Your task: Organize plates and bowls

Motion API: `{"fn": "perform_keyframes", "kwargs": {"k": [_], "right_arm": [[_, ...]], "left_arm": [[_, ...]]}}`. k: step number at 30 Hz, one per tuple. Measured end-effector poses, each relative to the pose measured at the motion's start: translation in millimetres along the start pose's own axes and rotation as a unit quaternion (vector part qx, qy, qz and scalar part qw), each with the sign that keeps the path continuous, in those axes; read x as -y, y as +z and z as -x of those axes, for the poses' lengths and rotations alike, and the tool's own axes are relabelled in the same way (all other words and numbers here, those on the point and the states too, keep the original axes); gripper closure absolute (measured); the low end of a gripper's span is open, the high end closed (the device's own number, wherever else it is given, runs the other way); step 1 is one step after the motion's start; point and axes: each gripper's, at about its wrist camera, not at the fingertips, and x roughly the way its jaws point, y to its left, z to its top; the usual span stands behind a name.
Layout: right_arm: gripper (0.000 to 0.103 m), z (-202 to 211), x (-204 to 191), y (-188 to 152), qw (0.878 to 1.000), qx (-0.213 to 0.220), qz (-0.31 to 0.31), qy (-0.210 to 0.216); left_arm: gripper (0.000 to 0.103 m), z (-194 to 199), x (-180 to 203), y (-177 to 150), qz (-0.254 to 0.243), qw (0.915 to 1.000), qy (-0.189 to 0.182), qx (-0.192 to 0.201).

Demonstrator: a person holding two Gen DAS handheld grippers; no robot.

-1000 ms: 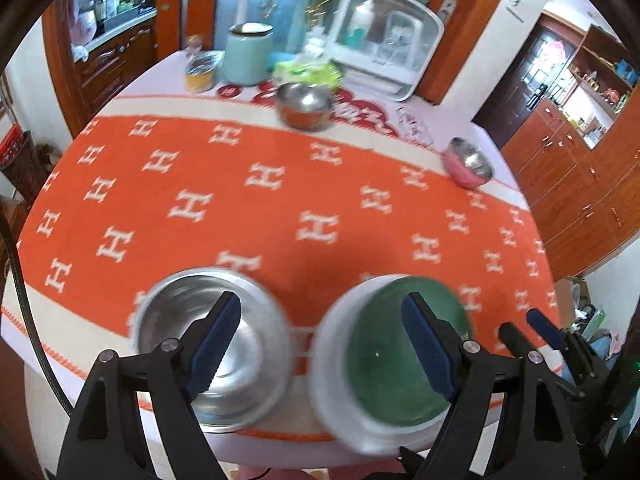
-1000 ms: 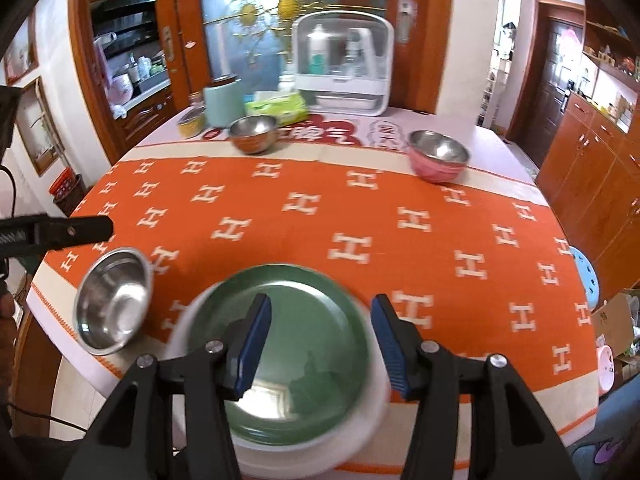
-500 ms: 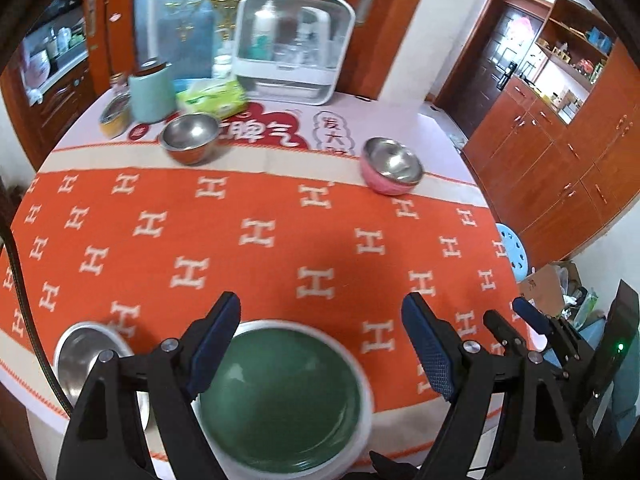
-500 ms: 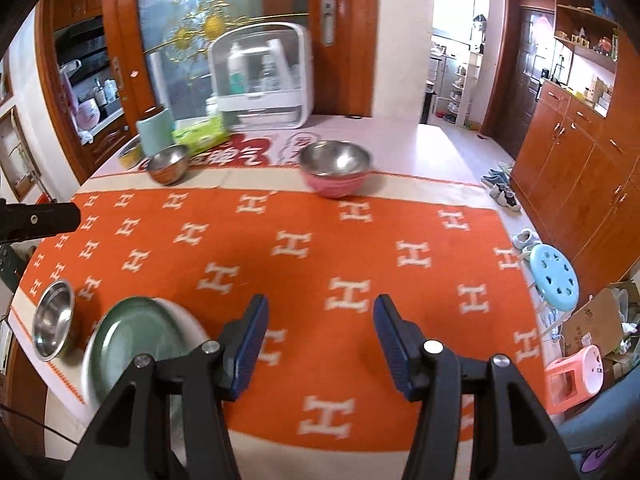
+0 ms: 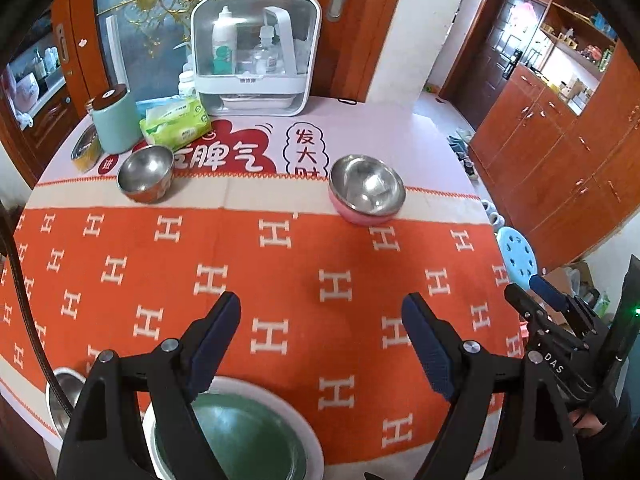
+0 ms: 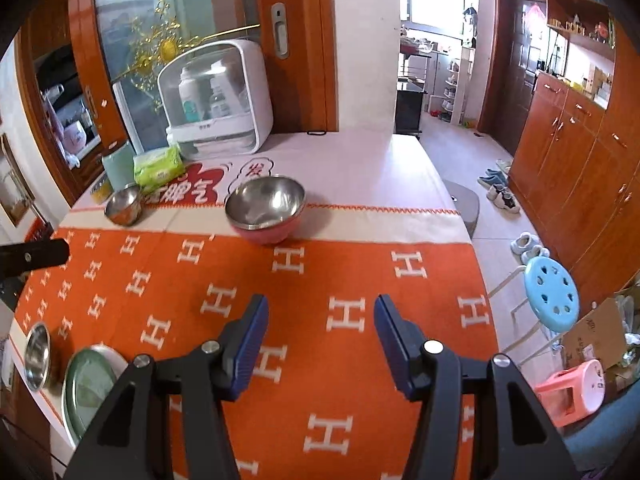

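A green plate [image 5: 236, 436] on a white plate [image 5: 310, 446] lies at the table's near edge, partly under my left gripper [image 5: 322, 312], which is open and empty over the orange cloth. A steel bowl [image 5: 60, 392] sits left of the plates. A pink bowl with steel inside [image 5: 366, 188] and a smaller steel bowl [image 5: 146, 172] stand at the cloth's far edge. My right gripper [image 6: 320, 316] is open and empty, with the pink bowl [image 6: 266, 208] ahead of it. The green plate [image 6: 86, 388] and steel bowl [image 6: 36, 354] lie far to its left.
A white dish cabinet [image 5: 254, 52], a green tissue pack [image 5: 176, 122], a mint canister [image 5: 114, 120] and a small tin [image 5: 84, 148] crowd the back of the table. Off the right table edge stand a blue stool [image 6: 552, 294], a pink stool [image 6: 576, 390] and wooden cabinets [image 6: 576, 152].
Both grippers have swung to the right across the table. The plates and near steel bowl have slid to the left and lower edges of both views, and the pink bowl now sits nearer the centre.
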Motion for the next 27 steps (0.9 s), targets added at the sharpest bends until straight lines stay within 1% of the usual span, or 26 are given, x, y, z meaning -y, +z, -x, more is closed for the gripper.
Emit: {"fn": "perform_keyframes", "kwargs": {"k": [4, 7, 10, 12, 13, 14, 17, 19, 23, 25, 27], "right_arm": [[0.048, -14, 5, 25, 1.000, 0.015, 0.006, 0.011], [0.048, -25, 8, 43, 0.999, 0.022, 0.009, 0.022], [0.047, -37, 11, 58, 0.999, 0.028, 0.010, 0.027], [0.047, -47, 14, 67, 0.999, 0.028, 0.008, 0.035], [0.045, -51, 14, 71, 0.999, 0.028, 0.008, 0.038], [0.042, -56, 15, 73, 0.999, 0.031, 0.009, 0.040], [0.041, -68, 17, 80, 0.998, 0.037, 0.005, 0.044], [0.041, -78, 19, 82, 0.998, 0.036, 0.000, 0.053], [0.041, -96, 21, 80, 0.997, 0.027, -0.013, 0.068], [0.041, -106, 19, 78, 0.997, 0.026, -0.014, 0.078], [0.041, -116, 17, 75, 0.996, 0.031, -0.015, 0.086]], "left_arm": [[0.021, -13, 7, 24, 0.006, 0.9999, 0.010, 0.000], [0.021, -26, 9, 39, 0.017, 0.9998, 0.010, -0.001], [0.021, -44, 10, 51, 0.032, 0.9992, 0.017, -0.016], [0.021, -53, 9, 58, 0.042, 0.9988, 0.014, -0.022], [0.021, -59, 9, 61, 0.047, 0.9985, 0.016, -0.024], [0.021, -63, 8, 64, 0.050, 0.9983, 0.018, -0.026], [0.021, -79, 8, 73, 0.055, 0.9977, 0.025, -0.031], [0.021, -85, 10, 77, 0.052, 0.9982, 0.015, -0.027], [0.021, -102, 16, 83, 0.043, 0.9984, 0.020, -0.032], [0.021, -114, 19, 86, 0.041, 0.9984, 0.015, -0.035], [0.021, -125, 20, 87, 0.044, 0.9985, 0.007, -0.030]]}}
